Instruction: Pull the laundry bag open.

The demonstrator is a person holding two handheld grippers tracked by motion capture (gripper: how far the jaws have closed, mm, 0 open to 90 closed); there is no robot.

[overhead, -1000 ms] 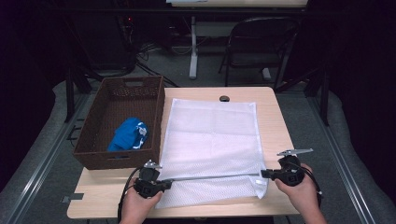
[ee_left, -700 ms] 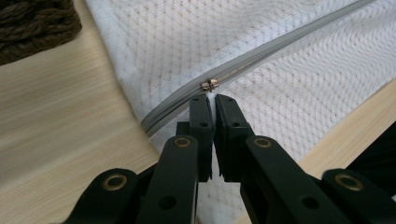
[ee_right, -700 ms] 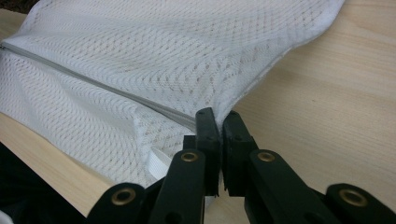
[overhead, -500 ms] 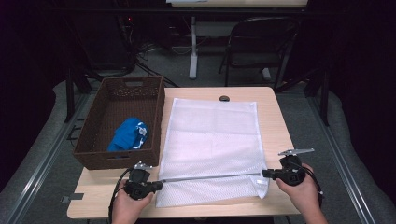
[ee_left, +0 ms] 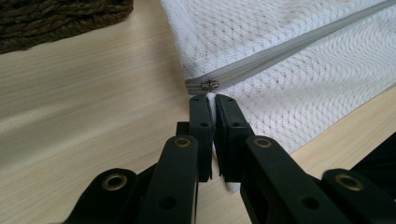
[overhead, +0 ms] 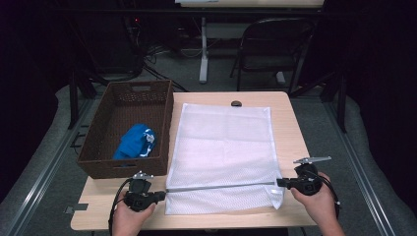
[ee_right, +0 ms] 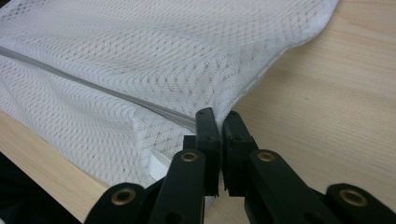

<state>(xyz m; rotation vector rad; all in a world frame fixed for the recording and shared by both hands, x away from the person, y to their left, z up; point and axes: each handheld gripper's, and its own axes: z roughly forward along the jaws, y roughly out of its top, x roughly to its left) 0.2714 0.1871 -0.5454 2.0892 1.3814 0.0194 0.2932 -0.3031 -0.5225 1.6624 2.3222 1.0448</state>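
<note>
A white mesh zip bag [overhead: 223, 147] lies flat across the wooden table [overhead: 290, 128]. Its grey zipper [overhead: 221, 187] runs taut along the near end, between my two grippers. At the bag's left near corner my left gripper [overhead: 162, 192] is shut on the mesh edge. In the left gripper view white fabric shows between the jaws [ee_left: 212, 99], just below the zipper pull [ee_left: 210, 85]. On the right near corner my right gripper [overhead: 279, 183] is shut on the mesh where the zipper ends [ee_right: 219, 116].
A dark wicker basket [overhead: 98, 147] stands on the table's left side with a blue cloth [overhead: 135, 142] inside. A small black object [overhead: 236, 103] sits at the far edge. A folding chair [overhead: 270, 44] and table legs stand beyond.
My left gripper has shifted a little to the left with the bag's corner in it, and the zipper line has drawn straighter. The right gripper has stayed where it was.
</note>
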